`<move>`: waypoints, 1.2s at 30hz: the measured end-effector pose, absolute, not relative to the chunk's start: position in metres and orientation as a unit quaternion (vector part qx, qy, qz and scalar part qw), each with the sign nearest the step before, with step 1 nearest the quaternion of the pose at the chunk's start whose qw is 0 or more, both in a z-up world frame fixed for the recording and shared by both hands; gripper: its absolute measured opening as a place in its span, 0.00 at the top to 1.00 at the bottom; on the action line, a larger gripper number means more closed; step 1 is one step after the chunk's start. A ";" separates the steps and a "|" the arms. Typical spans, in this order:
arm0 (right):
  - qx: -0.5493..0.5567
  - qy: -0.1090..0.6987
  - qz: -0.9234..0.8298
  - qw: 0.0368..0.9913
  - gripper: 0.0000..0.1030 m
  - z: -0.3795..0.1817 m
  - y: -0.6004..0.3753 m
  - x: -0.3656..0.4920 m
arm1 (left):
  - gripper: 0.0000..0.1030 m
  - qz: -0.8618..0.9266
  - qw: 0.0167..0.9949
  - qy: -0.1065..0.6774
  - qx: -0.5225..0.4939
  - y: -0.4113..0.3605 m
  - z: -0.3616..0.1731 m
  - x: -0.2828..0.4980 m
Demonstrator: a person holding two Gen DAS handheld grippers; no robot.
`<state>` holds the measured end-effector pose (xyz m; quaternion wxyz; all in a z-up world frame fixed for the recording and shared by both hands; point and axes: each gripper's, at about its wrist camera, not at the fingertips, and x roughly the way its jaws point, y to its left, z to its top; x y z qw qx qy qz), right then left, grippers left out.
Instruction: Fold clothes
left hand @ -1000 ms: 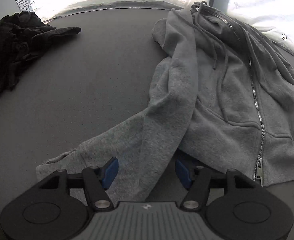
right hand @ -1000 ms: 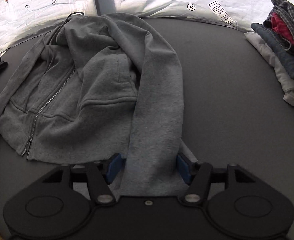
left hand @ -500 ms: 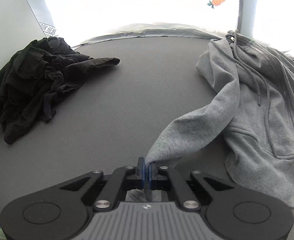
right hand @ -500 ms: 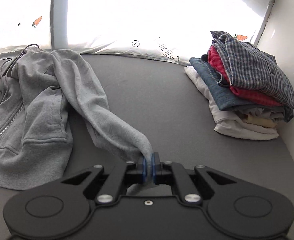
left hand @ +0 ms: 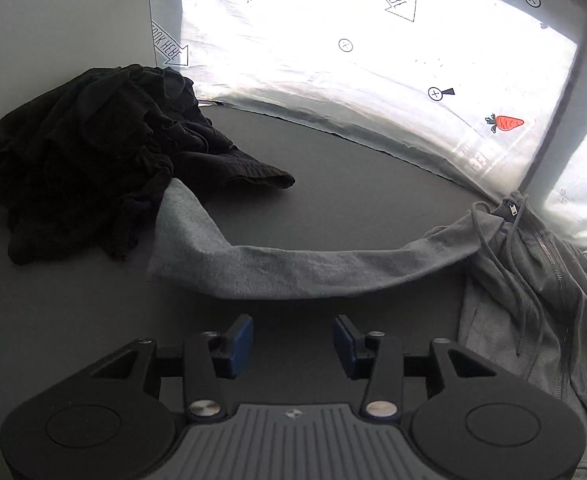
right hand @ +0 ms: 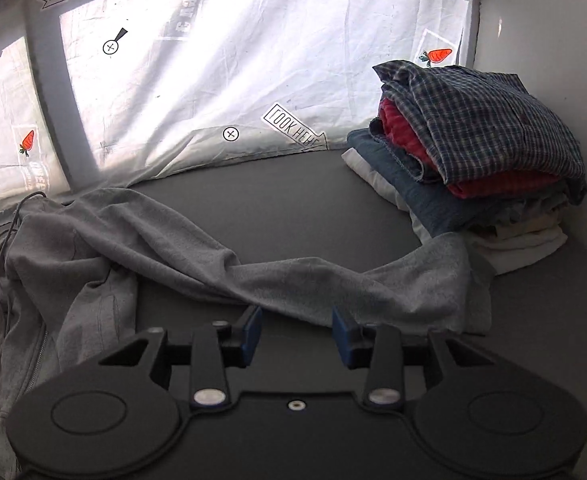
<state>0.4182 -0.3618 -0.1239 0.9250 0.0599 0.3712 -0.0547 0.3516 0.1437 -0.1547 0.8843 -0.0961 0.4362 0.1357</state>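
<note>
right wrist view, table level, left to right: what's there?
Grey hoodie body → its sleeve stretched out flat, cuff end reaching the base of the stack → stack of folded clothes, plaid shirt on top.

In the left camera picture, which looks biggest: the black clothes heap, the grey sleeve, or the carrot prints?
1. Black clothes heap
2. Grey sleeve, though it lies nearer the camera, so the order is unsure
3. Carrot prints, by far the smallest
</note>
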 end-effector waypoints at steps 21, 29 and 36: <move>0.111 0.437 0.152 0.879 0.92 -0.188 -0.300 0.429 | 0.88 0.039 0.899 0.410 -0.147 0.094 -0.156 0.369; 0.147 0.328 0.159 0.920 0.96 -0.118 -0.317 0.381 | 0.91 0.035 0.925 0.333 -0.178 0.092 -0.088 0.330; 0.184 0.276 0.188 0.924 0.96 -0.081 -0.332 0.323 | 0.91 0.062 0.905 0.349 -0.234 0.099 -0.096 0.282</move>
